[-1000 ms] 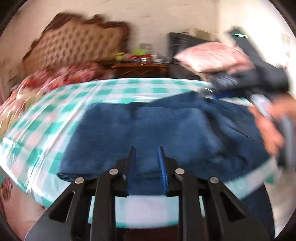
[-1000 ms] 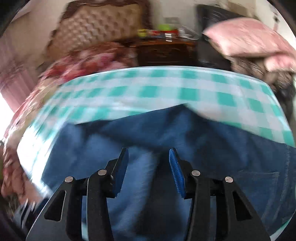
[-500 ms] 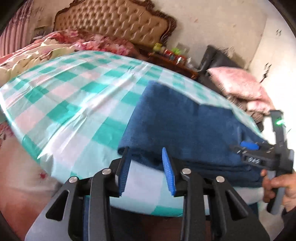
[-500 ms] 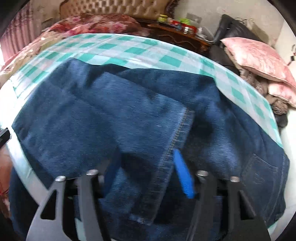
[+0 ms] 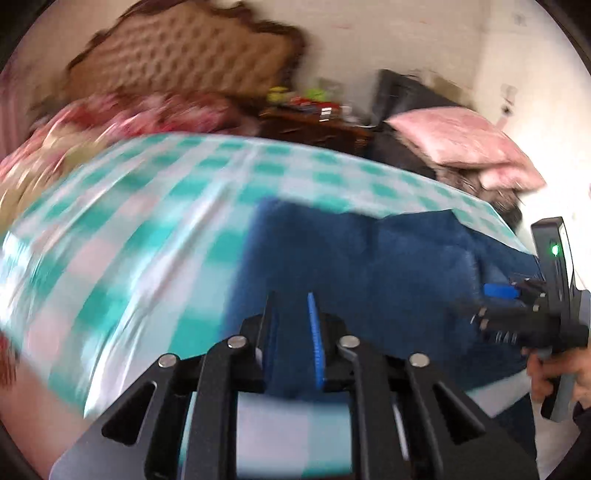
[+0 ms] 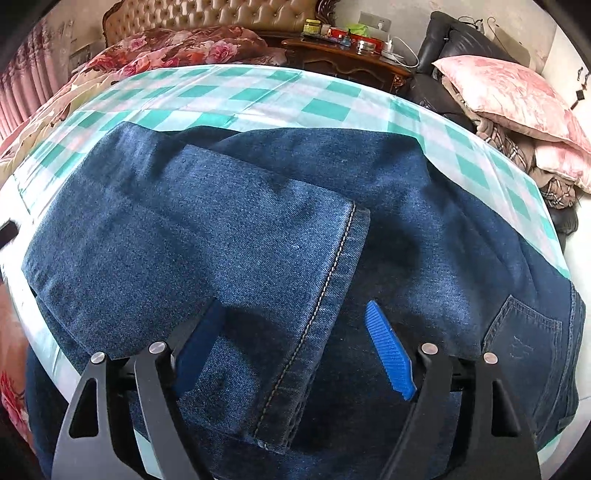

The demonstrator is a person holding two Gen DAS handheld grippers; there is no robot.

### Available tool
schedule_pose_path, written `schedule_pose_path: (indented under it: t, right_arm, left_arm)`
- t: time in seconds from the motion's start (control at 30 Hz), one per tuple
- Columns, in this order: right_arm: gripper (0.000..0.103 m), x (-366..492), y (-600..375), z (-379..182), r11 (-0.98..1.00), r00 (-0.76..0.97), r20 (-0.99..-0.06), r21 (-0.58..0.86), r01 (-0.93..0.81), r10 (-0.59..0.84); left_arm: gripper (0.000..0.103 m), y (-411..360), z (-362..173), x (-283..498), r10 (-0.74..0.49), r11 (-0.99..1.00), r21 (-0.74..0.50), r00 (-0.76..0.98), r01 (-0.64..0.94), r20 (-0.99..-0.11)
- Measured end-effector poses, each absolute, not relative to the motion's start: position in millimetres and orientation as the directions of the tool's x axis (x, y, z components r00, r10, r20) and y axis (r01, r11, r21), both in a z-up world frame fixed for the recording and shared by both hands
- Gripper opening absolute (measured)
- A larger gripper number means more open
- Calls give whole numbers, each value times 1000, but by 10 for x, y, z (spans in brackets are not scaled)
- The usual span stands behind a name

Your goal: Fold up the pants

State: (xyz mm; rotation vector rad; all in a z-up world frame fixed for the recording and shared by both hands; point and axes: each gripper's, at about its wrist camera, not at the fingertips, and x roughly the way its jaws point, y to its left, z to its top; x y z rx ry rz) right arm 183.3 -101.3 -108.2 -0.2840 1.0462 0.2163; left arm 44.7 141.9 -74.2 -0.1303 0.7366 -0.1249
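Blue denim pants lie folded over on a table with a green-and-white checked cloth. A stitched leg hem lies on top of the other layers, and a back pocket shows at the right. My right gripper is wide open just above the hem, holding nothing. In the left wrist view my left gripper has its jaws narrowly apart over the near left edge of the pants; blur hides whether cloth sits between them. The right gripper shows there at the far right.
A tufted headboard and floral bedding lie behind the table. A wooden nightstand with jars stands at the back. Pink pillows are piled on a dark chair at the right. The table's near edge is close below my grippers.
My left gripper swung right along the table edge to the pants' left edge, its jaws narrower. My right gripper opened wide over the hem.
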Motion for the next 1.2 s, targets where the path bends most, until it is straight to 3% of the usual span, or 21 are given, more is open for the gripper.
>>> schedule_pose_path:
  t: [0.07, 0.13, 0.2, 0.27, 0.4, 0.5, 0.6, 0.67, 0.8, 0.83, 0.87, 0.93, 1.0, 1.1, 1.2]
  right_arm:
    - [77, 1830, -1036, -1094, 949, 488, -872, -114, -294, 47]
    - [77, 1831, -1048, -1100, 952, 489, -871, -105, -288, 51]
    - [77, 1836, -1048, -1101, 950, 488, -871, -105, -293, 54]
    - [77, 1839, -1058, -1106, 950, 487, -871, -98, -295, 62]
    - [79, 1870, -1077, -1112, 952, 478, -875, -84, -294, 71]
    - [80, 1874, -1082, -1117, 952, 475, -876, -75, -296, 78]
    - [80, 1872, -1097, -1126, 954, 476, -875, -65, -291, 86]
    - [80, 1870, -1100, -1129, 955, 477, -874, -61, -291, 90]
    - [81, 1882, -1116, -1138, 955, 471, -876, -45, -292, 103]
    - [81, 1882, -1116, -1138, 955, 471, -876, -45, -294, 103]
    - [81, 1880, -1118, -1138, 954, 471, -876, -46, -295, 104]
    - [81, 1868, -1115, -1139, 955, 475, -874, -47, -294, 104]
    - [82, 1866, -1108, -1135, 957, 476, -874, -48, -288, 99]
    - [87, 1860, -1100, -1137, 957, 489, -868, -65, -283, 86]
    - [88, 1860, -1084, -1126, 954, 494, -866, -80, -290, 77]
  left_arm:
    - [26, 1260, -777, 720, -173, 985, -114, 703, 131, -690]
    - [26, 1218, -979, 1041, -161, 986, -98, 618, 134, -769]
    - [20, 1294, -1145, 1201, -98, 995, -63, 550, 83, -829]
    - [20, 1370, -1040, 1184, -106, 994, -92, 585, 54, -804]
    - [20, 1167, -857, 1323, -141, 986, -48, 635, 162, -759]
    - [20, 1070, -925, 1580, -169, 979, -61, 613, 193, -772]
    - [21, 1160, -1124, 1904, -116, 991, -62, 541, 117, -833]
    - [21, 1232, -1142, 1964, -150, 989, -117, 528, 96, -836]
    - [22, 1197, -1099, 1920, -126, 992, -104, 533, 71, -837]
    - [37, 1225, -1037, 1867, -143, 989, -136, 550, 53, -823]
    - [61, 1260, -949, 1786, -150, 986, -164, 582, 29, -800]
    - [82, 1308, -736, 1494, -93, 986, -161, 673, -40, -734]
    - [85, 1305, -668, 1216, -72, 982, -173, 698, -75, -713]
    - [93, 1248, -777, 922, -19, 984, -132, 658, -121, -752]
    - [101, 1159, -954, 679, -14, 996, -67, 655, -56, -756]
